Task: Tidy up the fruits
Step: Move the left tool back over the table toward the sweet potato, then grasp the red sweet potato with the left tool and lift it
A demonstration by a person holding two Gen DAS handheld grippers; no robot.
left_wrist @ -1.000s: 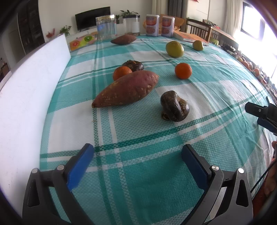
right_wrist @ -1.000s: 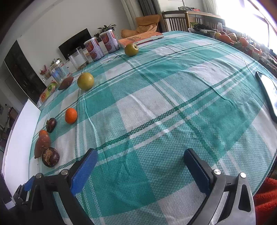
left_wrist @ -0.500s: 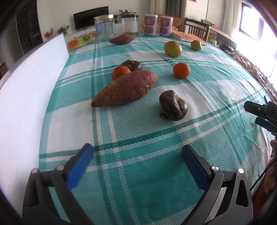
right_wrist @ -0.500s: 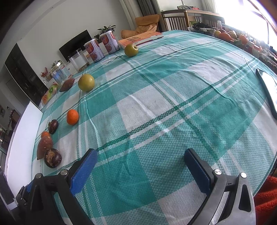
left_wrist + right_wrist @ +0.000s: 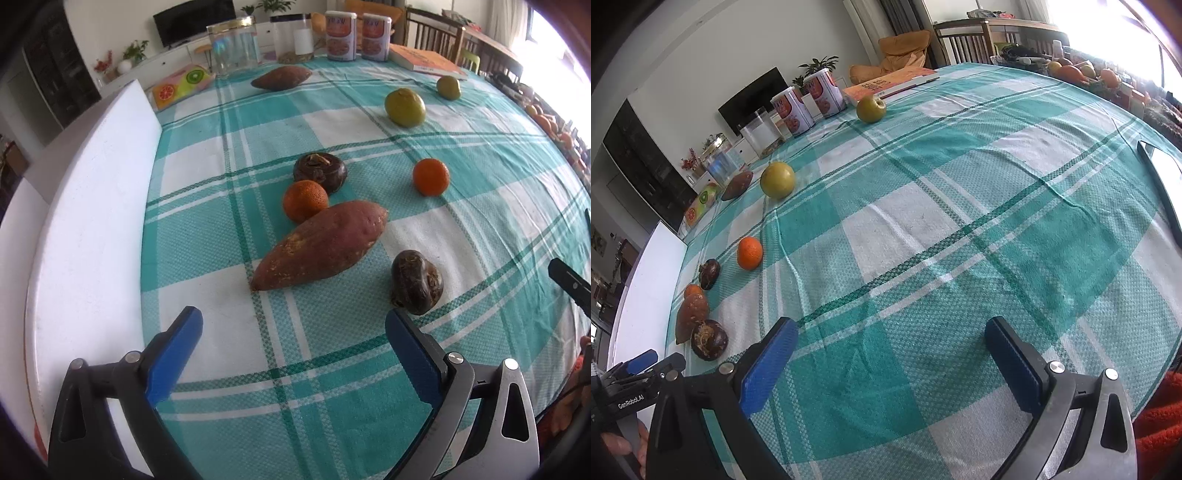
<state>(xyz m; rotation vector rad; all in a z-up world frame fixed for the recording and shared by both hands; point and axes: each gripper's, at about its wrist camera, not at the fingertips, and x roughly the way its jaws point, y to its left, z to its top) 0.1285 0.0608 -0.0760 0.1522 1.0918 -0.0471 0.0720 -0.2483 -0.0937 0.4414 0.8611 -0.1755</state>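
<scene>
Fruit scattered on my checked worktop (image 5: 332,387).
My left gripper (image 5: 293,325) and right gripper (image 5: 890,332) are spread, empty; a reddish sweet potato (image 5: 321,245) lies beside an orange (image 5: 305,199).

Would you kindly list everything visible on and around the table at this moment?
sweet potato: two, reddish brown, one near centre, one far side
oranges: two, orange, beside the near potato, apart
dark round fruits: two, dark brown, and
green fruits: two, yellow-green, and
cans: two, white and red, far edge
jars: two, clear, far edge
book: one, orange
tablecloth: teal checked
left tongs: open, empty
right tongs: open, empty
</scene>
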